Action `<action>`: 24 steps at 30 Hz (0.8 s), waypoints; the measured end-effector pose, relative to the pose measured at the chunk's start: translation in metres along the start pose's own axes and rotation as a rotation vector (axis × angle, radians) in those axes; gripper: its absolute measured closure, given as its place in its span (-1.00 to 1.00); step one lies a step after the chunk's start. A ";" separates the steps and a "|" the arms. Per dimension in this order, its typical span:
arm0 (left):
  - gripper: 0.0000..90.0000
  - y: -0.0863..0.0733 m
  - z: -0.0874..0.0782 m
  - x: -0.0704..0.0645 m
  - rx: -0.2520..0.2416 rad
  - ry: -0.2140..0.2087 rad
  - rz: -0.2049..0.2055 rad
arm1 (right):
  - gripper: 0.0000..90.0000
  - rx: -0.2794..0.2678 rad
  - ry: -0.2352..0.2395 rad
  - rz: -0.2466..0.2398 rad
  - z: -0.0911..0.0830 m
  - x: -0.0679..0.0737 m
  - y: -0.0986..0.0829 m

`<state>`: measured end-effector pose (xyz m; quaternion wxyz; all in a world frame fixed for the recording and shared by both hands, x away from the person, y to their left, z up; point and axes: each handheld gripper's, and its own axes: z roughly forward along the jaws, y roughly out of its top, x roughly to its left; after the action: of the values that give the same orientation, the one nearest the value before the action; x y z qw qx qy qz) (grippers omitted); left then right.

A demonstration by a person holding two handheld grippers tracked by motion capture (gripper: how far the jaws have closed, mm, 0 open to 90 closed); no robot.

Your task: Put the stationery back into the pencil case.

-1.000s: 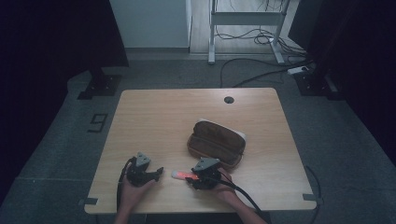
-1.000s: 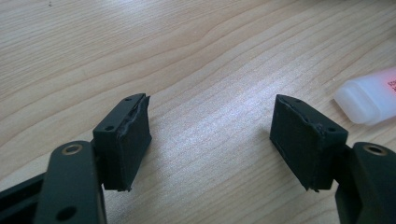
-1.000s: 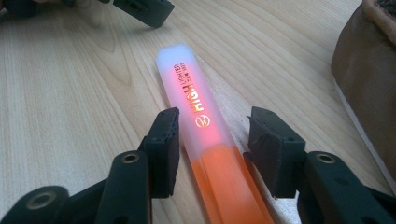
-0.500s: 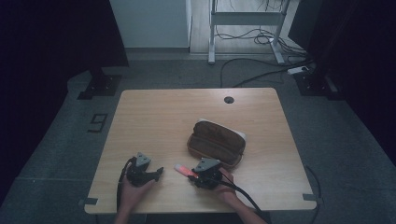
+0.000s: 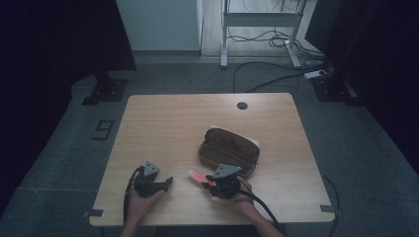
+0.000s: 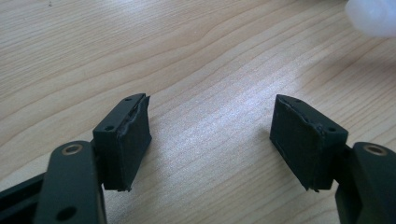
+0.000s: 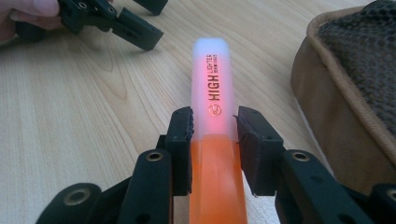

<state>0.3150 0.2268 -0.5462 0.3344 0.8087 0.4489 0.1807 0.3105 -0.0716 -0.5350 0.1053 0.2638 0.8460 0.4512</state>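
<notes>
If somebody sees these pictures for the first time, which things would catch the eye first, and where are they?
First comes the glowing orange highlighter with a white cap, clamped in the right claw near the front edge of the light wooden table. Just behind it lies the open brown fabric pencil case. The left claw hovers open over bare wood to the left, holding nothing.

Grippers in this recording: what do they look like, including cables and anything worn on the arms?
Both the left gripper and right gripper are black, with two flat rectangular padded jaws, brass-coloured pivot rivets, a grey three-cornered top plate and a trailing black cable. Forearms look bare; no sleeves visible.
</notes>
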 end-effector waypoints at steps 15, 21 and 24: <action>-0.37 0.000 0.000 0.000 0.000 -0.001 0.000 | 0.45 -0.055 -0.004 0.016 -0.020 -0.006 0.008; -0.37 0.000 0.000 0.000 0.000 0.000 0.000 | 0.45 -0.076 -0.010 0.029 -0.028 -0.011 0.010; -0.37 0.000 0.000 0.000 0.000 0.000 0.000 | 0.45 -0.084 -0.012 0.034 -0.031 -0.012 0.011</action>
<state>0.3151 0.2269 -0.5461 0.3343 0.8089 0.4487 0.1806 0.3117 -0.0955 -0.5087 0.1136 0.2763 0.8210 0.4866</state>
